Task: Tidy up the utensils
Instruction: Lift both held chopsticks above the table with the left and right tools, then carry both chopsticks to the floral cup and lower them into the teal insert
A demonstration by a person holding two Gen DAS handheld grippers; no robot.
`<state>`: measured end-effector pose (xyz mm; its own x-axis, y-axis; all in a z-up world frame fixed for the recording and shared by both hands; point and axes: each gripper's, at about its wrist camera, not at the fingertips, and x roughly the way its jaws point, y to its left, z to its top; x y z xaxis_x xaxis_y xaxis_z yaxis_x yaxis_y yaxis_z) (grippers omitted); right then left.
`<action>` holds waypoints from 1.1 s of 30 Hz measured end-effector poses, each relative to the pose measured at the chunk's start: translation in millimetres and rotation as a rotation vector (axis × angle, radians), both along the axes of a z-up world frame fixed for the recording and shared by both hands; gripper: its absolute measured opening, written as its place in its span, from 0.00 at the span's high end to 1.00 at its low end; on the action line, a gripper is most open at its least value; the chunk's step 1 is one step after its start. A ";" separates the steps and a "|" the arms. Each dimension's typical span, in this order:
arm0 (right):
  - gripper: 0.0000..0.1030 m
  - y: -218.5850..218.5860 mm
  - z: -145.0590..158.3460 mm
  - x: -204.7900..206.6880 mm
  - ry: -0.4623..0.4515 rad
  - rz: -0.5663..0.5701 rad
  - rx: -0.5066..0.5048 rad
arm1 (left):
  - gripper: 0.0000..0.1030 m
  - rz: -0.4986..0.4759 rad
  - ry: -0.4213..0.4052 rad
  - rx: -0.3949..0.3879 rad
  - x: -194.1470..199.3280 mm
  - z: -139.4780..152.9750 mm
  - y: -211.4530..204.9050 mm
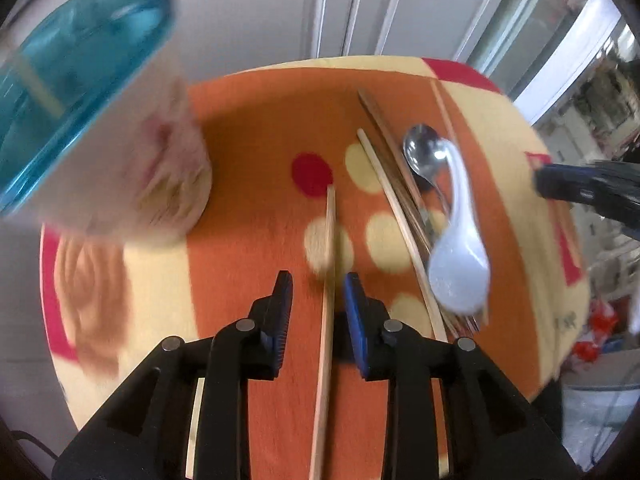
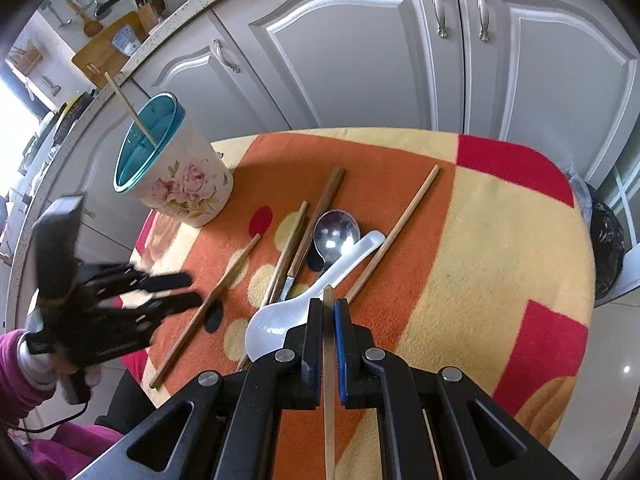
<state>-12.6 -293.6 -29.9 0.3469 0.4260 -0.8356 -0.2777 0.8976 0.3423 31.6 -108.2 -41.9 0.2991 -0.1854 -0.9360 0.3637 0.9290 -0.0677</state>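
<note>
A floral cup with a teal rim stands at the table's far left, one pale chopstick leaning in it. The cup is blurred in the left wrist view. My left gripper is open, and a pale chopstick lies on the cloth between its fingers, not gripped. From the right wrist view the left gripper hovers beside that chopstick. My right gripper is shut on another thin pale chopstick. A metal spoon, a white ceramic spoon and brown chopsticks lie mid-table.
The round table wears an orange, yellow and red cloth. One more pale chopstick lies right of the spoons. White cabinet doors stand close behind. A pink sleeve is at lower left, and a dark bag beyond the right edge.
</note>
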 end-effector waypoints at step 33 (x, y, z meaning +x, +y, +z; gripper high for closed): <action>0.95 35.4 146.1 -51.8 -0.300 0.081 0.051 | 0.96 0.077 -0.385 -0.409 -52.0 194.9 77.7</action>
<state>-64.4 -258.2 116.2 0.5377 0.5012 -0.6780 -0.4431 0.8521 0.2785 -20.4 -30.5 152.9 0.6315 -0.4738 -0.6138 0.3655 0.8800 -0.3034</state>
